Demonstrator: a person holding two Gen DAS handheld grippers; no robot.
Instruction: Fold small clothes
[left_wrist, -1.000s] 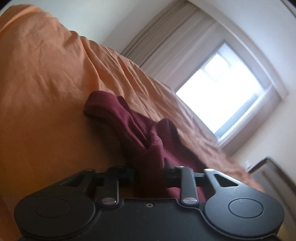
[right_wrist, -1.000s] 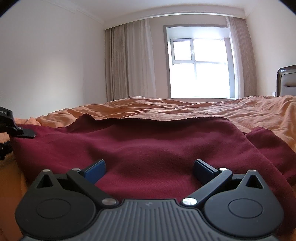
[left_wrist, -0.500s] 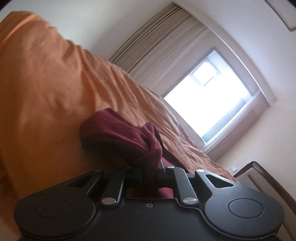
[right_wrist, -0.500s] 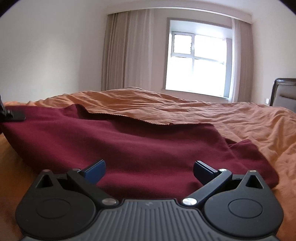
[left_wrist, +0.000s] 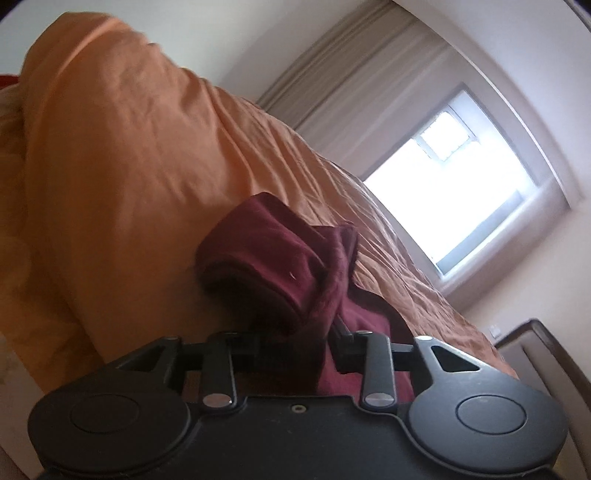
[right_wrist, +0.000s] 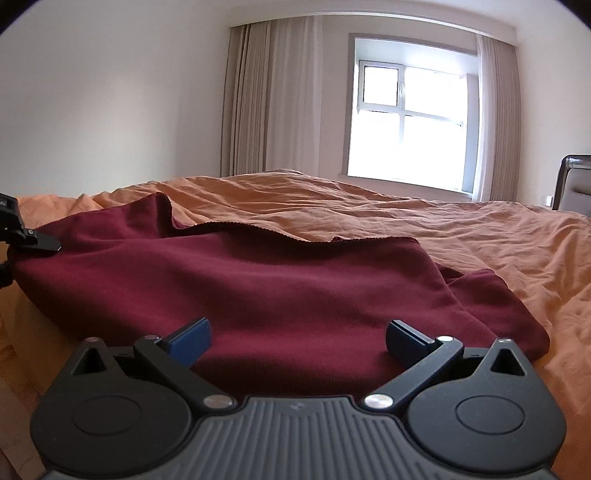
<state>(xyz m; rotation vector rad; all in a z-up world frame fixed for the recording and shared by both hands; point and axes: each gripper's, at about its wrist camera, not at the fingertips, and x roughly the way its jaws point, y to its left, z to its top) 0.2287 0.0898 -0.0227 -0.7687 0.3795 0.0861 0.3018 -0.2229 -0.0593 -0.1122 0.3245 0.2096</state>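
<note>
A dark maroon garment (right_wrist: 277, 288) lies spread on the orange bed cover (right_wrist: 424, 218), its far edge rumpled and a second layer showing at the right. My right gripper (right_wrist: 297, 338) hovers open low over its near part, the blue pads (right_wrist: 188, 339) wide apart with nothing between them. In the left wrist view a bunched, folded corner of the garment (left_wrist: 280, 266) runs down between the black fingers of my left gripper (left_wrist: 295, 339), which is shut on it. That left gripper (right_wrist: 33, 240) also shows at the garment's left corner in the right wrist view.
The orange cover (left_wrist: 129, 177) humps up high on the left. A window (right_wrist: 406, 122) with beige curtains (right_wrist: 273, 99) fills the far wall. A dark headboard (right_wrist: 574, 181) stands at the right. A strip of red (left_wrist: 7, 79) shows at the far left edge.
The left gripper has swung with the bunched corner still between its fingers, which now stand slightly wider apart. The garment's far left edge has rumpled. The right gripper stayed open and tilted upward.
</note>
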